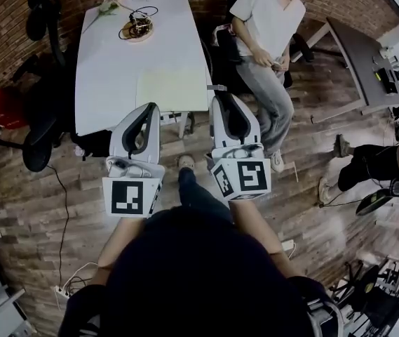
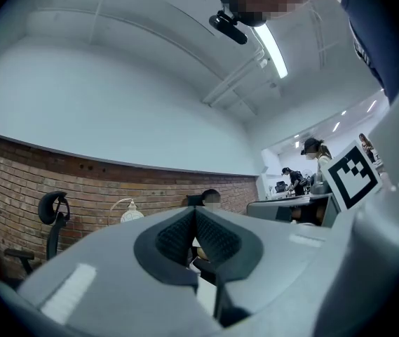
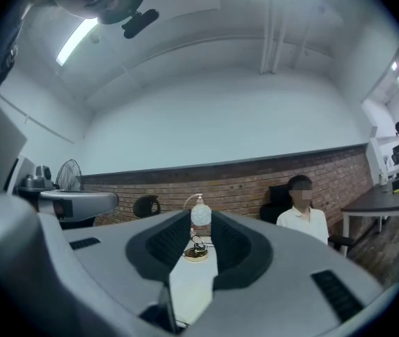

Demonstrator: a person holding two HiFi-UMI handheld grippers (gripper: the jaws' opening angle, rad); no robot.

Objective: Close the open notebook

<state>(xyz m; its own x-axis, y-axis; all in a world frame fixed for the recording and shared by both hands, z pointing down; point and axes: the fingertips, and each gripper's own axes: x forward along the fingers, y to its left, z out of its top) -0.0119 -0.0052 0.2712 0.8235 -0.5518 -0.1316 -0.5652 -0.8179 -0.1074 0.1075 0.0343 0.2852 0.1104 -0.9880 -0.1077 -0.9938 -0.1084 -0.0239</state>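
Head view: a pale yellow open notebook (image 1: 173, 90) lies flat at the near edge of the white rectangular table (image 1: 108, 69). The left gripper (image 1: 151, 108) and right gripper (image 1: 228, 100) hover just short of that edge. The right one is off the table's near right corner, close to a seated person in a white shirt (image 1: 269, 27).

Left gripper view: the pads meet at their tips, with nothing held.

Right gripper view: the jaws stand narrowly apart and empty, and the table top shows through the gap.

With the claws this tight, neither is likely to catch a cover. A shove instead of a lift could slide the notebook off the table's near edge.
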